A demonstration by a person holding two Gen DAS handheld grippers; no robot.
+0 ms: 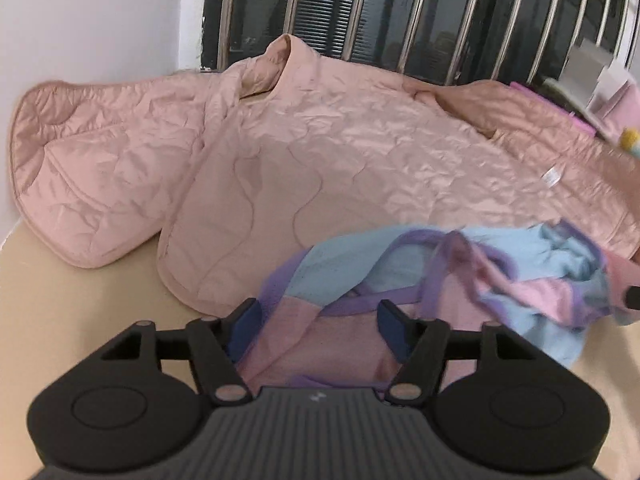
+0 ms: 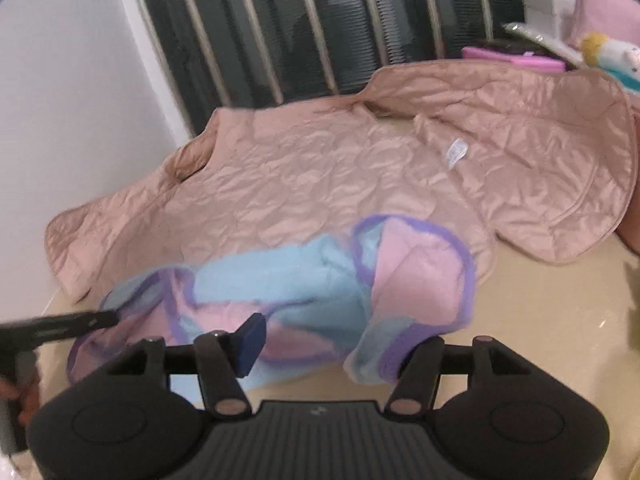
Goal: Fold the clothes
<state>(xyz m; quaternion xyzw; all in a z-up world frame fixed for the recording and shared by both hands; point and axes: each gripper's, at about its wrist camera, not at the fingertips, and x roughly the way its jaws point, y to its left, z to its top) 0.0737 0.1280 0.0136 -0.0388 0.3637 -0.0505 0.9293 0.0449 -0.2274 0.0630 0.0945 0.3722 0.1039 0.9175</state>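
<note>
A small pastel garment (image 1: 460,276), pink and light blue with purple trim, lies crumpled on the beige table, partly over a large pink quilted jacket (image 1: 320,152). My left gripper (image 1: 320,320) is open, its blue-padded fingers on either side of the garment's pink end, with cloth running between them. In the right wrist view the same garment (image 2: 320,292) is bunched in front of my right gripper (image 2: 332,344), which is open; its left pad (image 2: 250,344) shows, and its right finger is hidden under cloth. The jacket (image 2: 320,184) lies spread behind. The left gripper shows as a black bar (image 2: 60,330).
A barred dark window (image 1: 400,12) runs along the back. A white wall (image 1: 100,20) stands at the left. Pink boxes, white boxes and a plush toy (image 2: 608,56) sit at the back right. Bare beige table (image 2: 552,312) shows at the front right.
</note>
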